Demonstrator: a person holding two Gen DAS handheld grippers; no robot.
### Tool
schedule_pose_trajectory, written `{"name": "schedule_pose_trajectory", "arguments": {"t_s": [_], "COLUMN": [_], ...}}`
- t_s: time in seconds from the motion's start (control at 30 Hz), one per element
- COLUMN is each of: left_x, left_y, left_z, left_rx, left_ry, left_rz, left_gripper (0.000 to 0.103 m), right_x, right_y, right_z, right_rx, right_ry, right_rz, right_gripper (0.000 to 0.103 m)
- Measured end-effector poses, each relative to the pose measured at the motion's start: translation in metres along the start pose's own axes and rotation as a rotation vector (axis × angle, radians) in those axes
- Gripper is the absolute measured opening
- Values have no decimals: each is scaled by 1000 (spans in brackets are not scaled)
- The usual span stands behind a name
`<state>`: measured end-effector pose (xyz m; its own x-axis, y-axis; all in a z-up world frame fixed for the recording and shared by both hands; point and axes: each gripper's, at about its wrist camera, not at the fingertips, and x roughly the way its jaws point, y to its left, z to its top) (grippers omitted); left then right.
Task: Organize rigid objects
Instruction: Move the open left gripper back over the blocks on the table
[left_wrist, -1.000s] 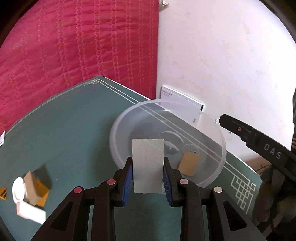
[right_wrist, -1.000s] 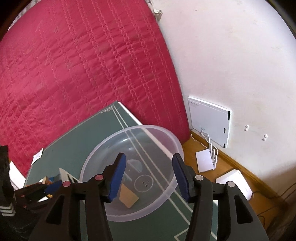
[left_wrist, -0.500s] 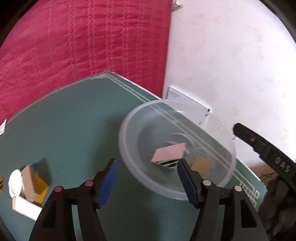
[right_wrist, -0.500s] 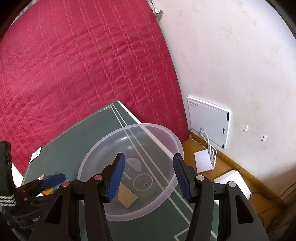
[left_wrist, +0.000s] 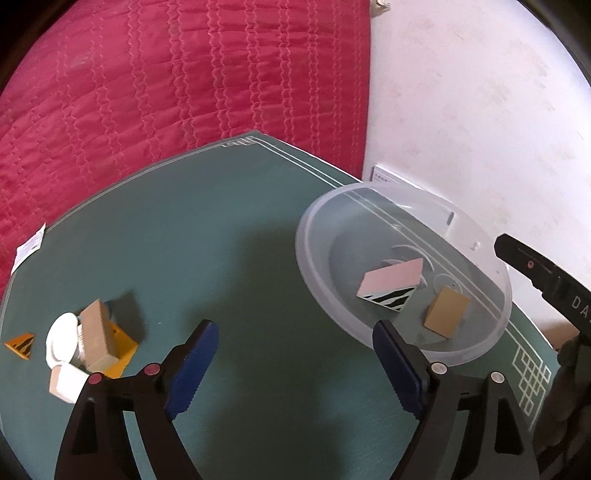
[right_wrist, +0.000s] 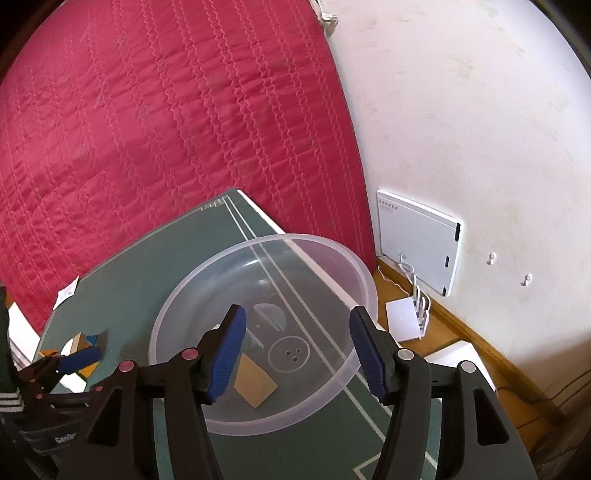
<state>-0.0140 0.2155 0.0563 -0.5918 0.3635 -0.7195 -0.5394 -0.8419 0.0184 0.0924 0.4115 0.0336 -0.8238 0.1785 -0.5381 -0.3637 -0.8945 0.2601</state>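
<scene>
A clear plastic bowl (left_wrist: 480, 347) stands on the green table (left_wrist: 207, 236) at the right. Inside lie a pink box with black stripes (left_wrist: 391, 282) and a brown cardboard box (left_wrist: 445, 312). My left gripper (left_wrist: 295, 362) is open and empty, above the table just left of the bowl. A pile of small boxes (left_wrist: 94, 332), a white round lid (left_wrist: 61, 341) and a white box (left_wrist: 68, 382) lies at the left. My right gripper (right_wrist: 295, 354) is open and empty over the bowl (right_wrist: 207, 295); the brown box (right_wrist: 255, 384) shows below it.
A red quilted mattress (left_wrist: 166, 81) leans behind the table. An orange striped triangle (left_wrist: 20, 345) lies at the far left. A white wall panel (right_wrist: 417, 243), a white adapter (right_wrist: 404, 319) and cables sit by the wall on the floor, past the table's right edge.
My left gripper opened and let go of the pink striped box, which now lies in the bowl. The left gripper then swung left, away from the bowl. The right gripper stayed put.
</scene>
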Motion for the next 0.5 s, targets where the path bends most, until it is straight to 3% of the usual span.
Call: {"name": "schedule_pose_trajectory", "arguments": {"t_s": [0.1,0.5], "left_x": [-2,-24], "left_y": [7,50], "left_z": [0,-14], "left_rx": [-13,-86], "left_ry": [-3,-41], "left_rz": [17,118], "left_gripper": [97,98], "right_x": [-1,-1], "right_y": [1,19], "right_z": [-2,-13], "right_rx": [-7,-81], "right_ry": [-4,-9], "right_rz": [-2,-2], "right_gripper": [64,64]}}
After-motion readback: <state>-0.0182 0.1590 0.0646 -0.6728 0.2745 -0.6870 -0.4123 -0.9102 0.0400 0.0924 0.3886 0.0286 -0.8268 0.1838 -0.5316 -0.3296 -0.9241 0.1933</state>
